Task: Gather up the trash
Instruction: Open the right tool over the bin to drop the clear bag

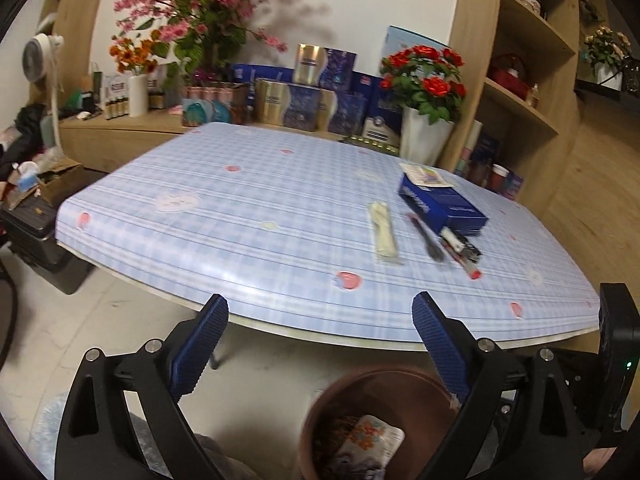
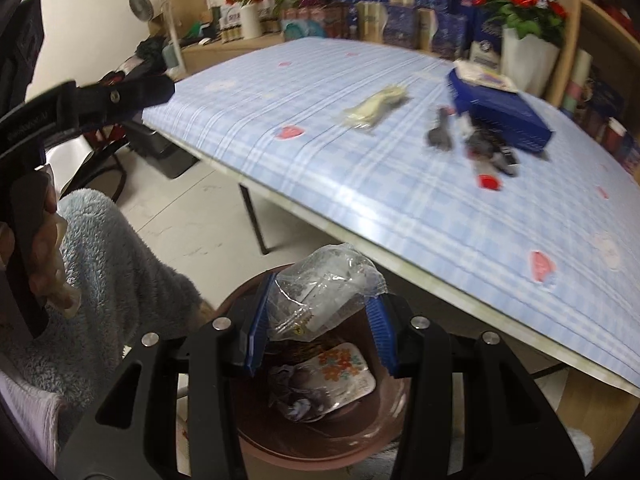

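Below the near edge of the table (image 2: 460, 208), the brown waste bin (image 2: 320, 428) stands on the floor, and the right gripper (image 2: 320, 340) hangs directly above it. Its blue fingers (image 2: 258, 332) are clamped on a crumpled clear plastic bag (image 2: 324, 284), which bulges up between them just over the bin's mouth. Inside the bin lie a flat packet printed with orange flowers (image 2: 340, 364) and some darker scraps.

Seen from the left wrist, the left gripper (image 1: 320, 336) is empty, its ribbed blue fingers (image 1: 440, 344) spread wide apart with nothing between them. It sits above and slightly in front of the same bin (image 1: 320, 420), pointing toward the table's blue checked cloth (image 1: 240, 216).

On the cloth, a pale wrapped packet (image 1: 384, 232) lies by itself near the middle. Just to its right are several pens (image 1: 452, 246), bunched at the open end of a dark blue box (image 1: 440, 204) that has a small printed card (image 1: 424, 176) resting on top.

At the left of the right wrist view, a hand (image 2: 44, 264) in a fluffy light-blue sleeve (image 2: 112, 264) grips the handle of the other tool
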The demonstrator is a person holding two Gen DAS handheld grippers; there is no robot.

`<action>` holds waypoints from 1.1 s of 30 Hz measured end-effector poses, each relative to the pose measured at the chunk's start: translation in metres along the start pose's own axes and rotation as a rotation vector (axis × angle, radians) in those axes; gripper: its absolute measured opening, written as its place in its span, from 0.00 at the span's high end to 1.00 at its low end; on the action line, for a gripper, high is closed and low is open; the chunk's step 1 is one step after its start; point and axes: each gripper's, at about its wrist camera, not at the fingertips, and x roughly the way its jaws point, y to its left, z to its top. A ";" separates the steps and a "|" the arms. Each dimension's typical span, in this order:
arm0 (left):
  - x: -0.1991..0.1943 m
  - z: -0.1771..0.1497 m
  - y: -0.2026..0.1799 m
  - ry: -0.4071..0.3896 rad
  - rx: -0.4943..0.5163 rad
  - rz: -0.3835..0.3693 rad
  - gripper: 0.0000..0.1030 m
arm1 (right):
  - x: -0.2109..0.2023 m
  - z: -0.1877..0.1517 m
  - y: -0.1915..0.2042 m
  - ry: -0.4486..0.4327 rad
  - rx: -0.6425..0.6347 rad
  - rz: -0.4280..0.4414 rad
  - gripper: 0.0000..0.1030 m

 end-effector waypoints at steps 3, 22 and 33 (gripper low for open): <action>0.004 -0.003 0.010 0.011 -0.024 0.021 0.12 | 0.019 0.002 0.008 0.048 0.001 0.026 0.55; 0.017 -0.007 0.037 0.037 -0.116 0.067 0.12 | 0.033 0.019 0.028 0.021 -0.015 0.007 0.26; 0.019 -0.010 0.025 0.043 -0.055 0.060 0.12 | -0.044 0.027 -0.022 -0.275 0.061 -0.297 0.06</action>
